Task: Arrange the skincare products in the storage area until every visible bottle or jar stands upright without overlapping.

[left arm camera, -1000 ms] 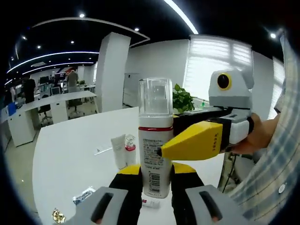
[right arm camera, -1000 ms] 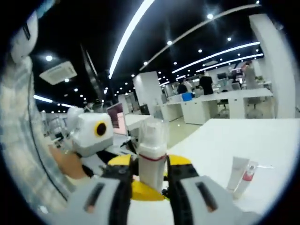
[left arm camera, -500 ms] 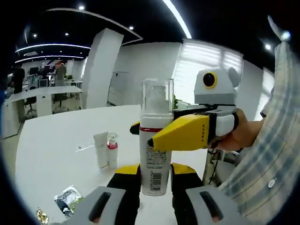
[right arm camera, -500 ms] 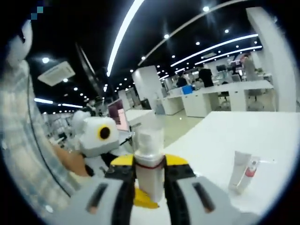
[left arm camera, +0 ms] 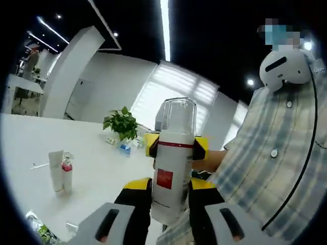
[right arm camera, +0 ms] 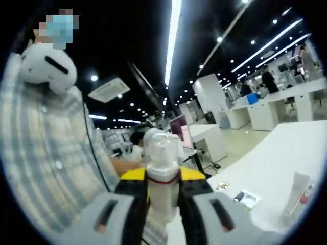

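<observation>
While it is lifted clear of the white desk (left arm camera: 102, 168), a tall white pump bottle (left arm camera: 171, 168) is clamped from both sides: the left gripper (left arm camera: 170, 204) is closed on its lower body, and in the right gripper view the right gripper (right arm camera: 163, 204) is closed on the same bottle (right arm camera: 162, 178) just under its red collar. The bottle is a smooth opaque cylinder with a thin red band, a red square on its label and a clear, glossy, dome-topped cap through which a white pump head is seen. Behind it in the left gripper view, the yellow tips of the other gripper (left arm camera: 200, 148) are pressed against its shoulder. A person's plaid shirt (left arm camera: 265, 168) is close behind. Farther off on the desk, well apart from the held bottle, a white squeeze tube (left arm camera: 55, 170) and a small clear bottle with a pink collar (left arm camera: 66, 171) stand upright, touching side by side. Crinkled foil sachets (left arm camera: 41, 229) lie near the desk's near edge. A leafy potted plant (left arm camera: 121, 123) stands at the far edge.
</observation>
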Tool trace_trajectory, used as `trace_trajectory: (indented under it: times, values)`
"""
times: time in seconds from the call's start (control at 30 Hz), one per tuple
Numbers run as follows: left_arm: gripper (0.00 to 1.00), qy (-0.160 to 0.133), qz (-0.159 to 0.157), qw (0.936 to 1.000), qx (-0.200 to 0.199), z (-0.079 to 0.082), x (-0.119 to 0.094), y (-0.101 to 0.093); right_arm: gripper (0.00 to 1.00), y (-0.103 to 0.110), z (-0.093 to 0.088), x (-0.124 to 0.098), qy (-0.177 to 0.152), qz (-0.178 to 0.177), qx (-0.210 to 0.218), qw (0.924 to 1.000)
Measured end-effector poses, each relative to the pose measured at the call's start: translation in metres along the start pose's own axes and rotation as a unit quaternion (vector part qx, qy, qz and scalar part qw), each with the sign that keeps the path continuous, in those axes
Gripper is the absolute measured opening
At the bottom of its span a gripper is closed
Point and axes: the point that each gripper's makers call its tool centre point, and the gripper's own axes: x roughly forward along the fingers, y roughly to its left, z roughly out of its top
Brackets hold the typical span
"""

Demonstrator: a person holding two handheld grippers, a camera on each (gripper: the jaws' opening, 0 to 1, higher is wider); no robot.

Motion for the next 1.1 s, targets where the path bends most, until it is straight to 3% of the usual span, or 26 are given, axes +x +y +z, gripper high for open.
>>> trace_trajectory:
  times: [0.17, 0.33, 0.47, 0.53, 0.6, 0.63, 0.77, 0.8, 0.83, 1.07, 1.1]
  values:
    - [0.26, 0.006, -0.027, 0.9996, -0.007, -0.006, 0.005, -0.01, 0.21, 0.007, -0.003, 0.003, 0.002, 0.021, 0.015, 0.9997]
    - [0.25, -0.007, -0.007, 0.9999, 0.007, -0.001, 0.001, -0.009, 0.21, 0.007, 0.001, 0.002, -0.025, 0.01, 0.011, 0.9996]
    - [0.24, -0.018, 0.036, 0.9991, 0.01, 0.002, -0.002, 0.005, 0.21, -0.007, 0.005, 0.001, -0.033, -0.036, -0.015, 0.9987]
    - [0.24, -0.019, 0.086, 0.9959, 0.021, 0.003, -0.007, 0.023, 0.2, -0.019, 0.002, 0.0, -0.026, -0.071, -0.016, 0.997]
    - [0.24, -0.01, 0.125, 0.9921, -0.004, 0.0, -0.011, 0.036, 0.19, -0.036, -0.002, 0.0, -0.013, -0.121, -0.007, 0.9925]
    - [0.24, -0.011, 0.138, 0.9904, -0.002, 0.0, -0.012, 0.04, 0.19, -0.038, -0.003, 0.0, -0.013, -0.127, -0.011, 0.9917]
    - [0.24, 0.022, 0.226, 0.9734, 0.031, -0.003, -0.02, 0.059, 0.21, -0.053, -0.007, 0.004, -0.002, -0.191, -0.021, 0.9814]
    - [0.24, 0.029, 0.235, 0.971, 0.033, -0.004, -0.02, 0.061, 0.21, -0.054, -0.008, 0.005, 0.0, -0.196, -0.028, 0.9803]
    - [0.24, 0.031, 0.258, 0.9647, 0.041, -0.002, -0.022, 0.066, 0.22, -0.059, -0.008, 0.004, 0.0, -0.216, -0.032, 0.9759]
    - [0.24, 0.047, 0.35, 0.9327, 0.073, 0.003, -0.031, 0.083, 0.23, -0.074, -0.007, 0.002, -0.02, -0.28, -0.001, 0.9598]
    - [0.24, 0.046, 0.354, 0.9307, 0.079, 0.004, -0.031, 0.083, 0.23, -0.075, -0.006, 0.002, -0.022, -0.29, -0.002, 0.9569]
